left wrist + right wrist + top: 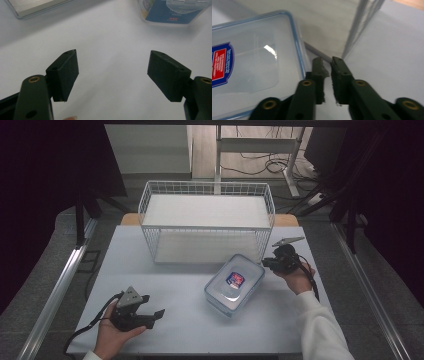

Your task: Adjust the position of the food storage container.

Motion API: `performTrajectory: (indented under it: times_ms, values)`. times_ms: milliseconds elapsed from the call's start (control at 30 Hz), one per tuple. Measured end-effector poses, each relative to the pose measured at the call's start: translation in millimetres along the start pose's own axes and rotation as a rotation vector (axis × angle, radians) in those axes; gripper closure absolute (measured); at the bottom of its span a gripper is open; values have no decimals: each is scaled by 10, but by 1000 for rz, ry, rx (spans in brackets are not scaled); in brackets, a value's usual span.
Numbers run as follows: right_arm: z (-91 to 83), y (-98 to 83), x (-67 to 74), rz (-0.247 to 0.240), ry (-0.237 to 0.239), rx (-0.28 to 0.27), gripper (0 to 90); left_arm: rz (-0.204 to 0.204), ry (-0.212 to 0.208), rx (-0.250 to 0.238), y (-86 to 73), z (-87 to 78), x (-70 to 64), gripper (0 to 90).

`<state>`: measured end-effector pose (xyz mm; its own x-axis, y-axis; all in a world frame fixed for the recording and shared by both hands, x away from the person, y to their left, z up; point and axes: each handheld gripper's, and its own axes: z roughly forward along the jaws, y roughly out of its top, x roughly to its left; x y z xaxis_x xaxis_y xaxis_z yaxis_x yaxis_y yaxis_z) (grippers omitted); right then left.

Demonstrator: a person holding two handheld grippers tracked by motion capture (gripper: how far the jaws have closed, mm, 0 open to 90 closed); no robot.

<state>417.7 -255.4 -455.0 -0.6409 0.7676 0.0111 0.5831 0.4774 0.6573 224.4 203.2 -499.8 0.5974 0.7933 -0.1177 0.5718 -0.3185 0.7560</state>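
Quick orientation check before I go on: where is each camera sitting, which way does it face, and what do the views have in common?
High view: above the person's side, looking forward and down on the table, wire basket and plastic box; both hands with the left tongs and right tongs show.
Left gripper view: rides the left tongs, facing along the table; jaws wide apart, nothing between.
Right gripper view: rides the right tongs, facing the basket's corner; jaws nearly together beside the box's rim.
Shared: the box's blue label appears in all three.

Glossy clear plastic box [234,284], white wire basket [207,220]
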Motion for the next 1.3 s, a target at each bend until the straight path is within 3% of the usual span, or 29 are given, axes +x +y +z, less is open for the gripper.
performTrajectory:
  times_ms: [33,233,500,700,867,1300]
  values:
    - [39,6,4,-30,9,30,873,1,0,2,0,4,0,248]
    - [118,36,25,-93,22,56,890,3,-1,2,1,3,1,248]
    - [122,45,29,-112,20,60,891,8,-4,9,0,9,2,245]
    - [112,56,84,-149,29,79,893,-15,19,-28,13,-34,18,245]
    - [95,54,186,-173,41,103,893,-16,16,-27,11,-36,14,244]
    - [-6,-96,671,-173,122,153,893,-15,14,-31,21,-56,28,244]
